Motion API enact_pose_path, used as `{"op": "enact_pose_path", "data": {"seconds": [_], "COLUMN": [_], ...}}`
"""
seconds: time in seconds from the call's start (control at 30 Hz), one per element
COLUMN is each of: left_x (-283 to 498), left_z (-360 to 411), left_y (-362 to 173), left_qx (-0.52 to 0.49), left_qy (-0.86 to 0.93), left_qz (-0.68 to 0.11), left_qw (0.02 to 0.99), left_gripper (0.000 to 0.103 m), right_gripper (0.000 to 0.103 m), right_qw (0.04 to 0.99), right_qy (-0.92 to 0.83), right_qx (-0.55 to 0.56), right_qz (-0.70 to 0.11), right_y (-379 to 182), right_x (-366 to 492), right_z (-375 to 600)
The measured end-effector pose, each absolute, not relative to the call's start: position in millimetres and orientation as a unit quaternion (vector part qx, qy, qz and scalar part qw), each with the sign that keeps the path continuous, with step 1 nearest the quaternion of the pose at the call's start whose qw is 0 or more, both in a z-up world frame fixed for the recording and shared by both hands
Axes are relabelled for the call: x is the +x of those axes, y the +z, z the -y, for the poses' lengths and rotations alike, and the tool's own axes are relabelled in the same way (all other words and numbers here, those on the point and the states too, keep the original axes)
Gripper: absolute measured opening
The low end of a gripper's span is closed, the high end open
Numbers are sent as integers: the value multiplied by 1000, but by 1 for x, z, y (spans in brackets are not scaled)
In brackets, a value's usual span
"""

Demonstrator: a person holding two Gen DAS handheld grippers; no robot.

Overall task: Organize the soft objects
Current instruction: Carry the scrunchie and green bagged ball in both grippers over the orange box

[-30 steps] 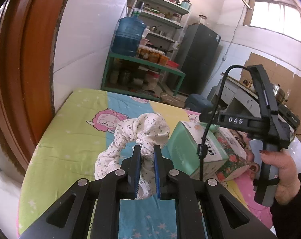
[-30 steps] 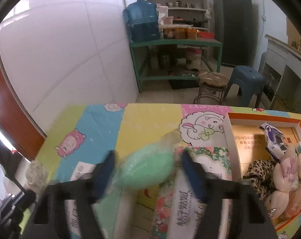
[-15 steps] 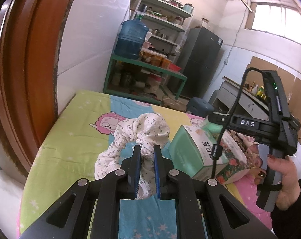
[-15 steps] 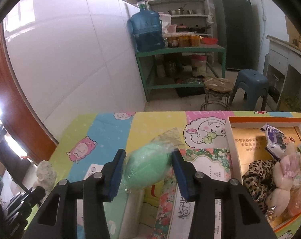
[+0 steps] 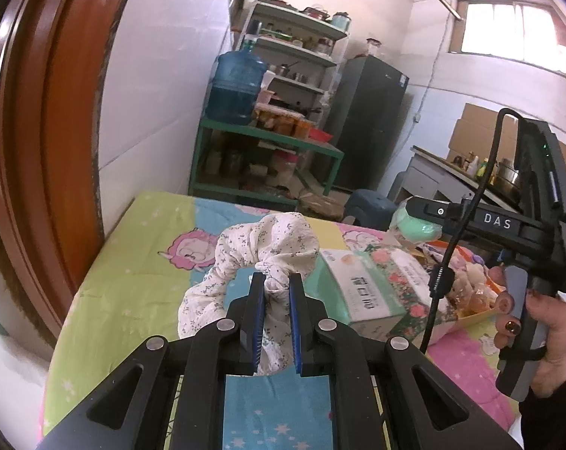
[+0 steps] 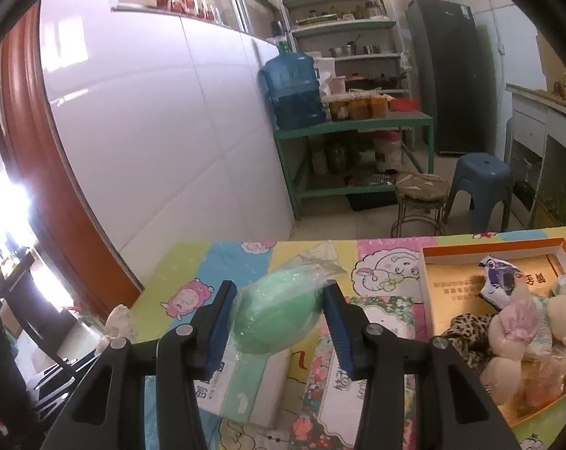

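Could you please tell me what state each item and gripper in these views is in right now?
Left gripper: shut on the white floral scrunchie, held above the bed.
Right gripper: shut on the green sponge, which is wrapped in clear plastic.
Orange box: open, holding plush toys.
Tissue packs: lying flat, sealed.
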State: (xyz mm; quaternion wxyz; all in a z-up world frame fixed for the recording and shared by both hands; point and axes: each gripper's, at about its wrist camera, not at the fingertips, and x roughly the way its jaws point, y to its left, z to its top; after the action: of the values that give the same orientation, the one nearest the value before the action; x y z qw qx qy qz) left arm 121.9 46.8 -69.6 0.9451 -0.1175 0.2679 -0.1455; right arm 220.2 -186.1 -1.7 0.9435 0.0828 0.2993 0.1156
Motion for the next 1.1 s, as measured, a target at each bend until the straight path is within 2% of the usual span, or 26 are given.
{"op": "enact_pose_path", "data": {"seconds": [0.63, 1.1], "left_x": [118, 124], "left_z": [17, 110], "left_y": [-24, 3], "left_qx": [-97, -61], "left_qy": [-193, -254], "left_qz": [-235, -223], "left_qw": [948, 939], "left_gripper": [12, 12], "right_gripper": [48, 48], "right_qw": [959, 971], "right_qy": [85, 30], "right_qx": [100, 104], "right_qz": [-250, -213], "right_y": [27, 39], "right_x": [177, 142], "right_z": [257, 351]}}
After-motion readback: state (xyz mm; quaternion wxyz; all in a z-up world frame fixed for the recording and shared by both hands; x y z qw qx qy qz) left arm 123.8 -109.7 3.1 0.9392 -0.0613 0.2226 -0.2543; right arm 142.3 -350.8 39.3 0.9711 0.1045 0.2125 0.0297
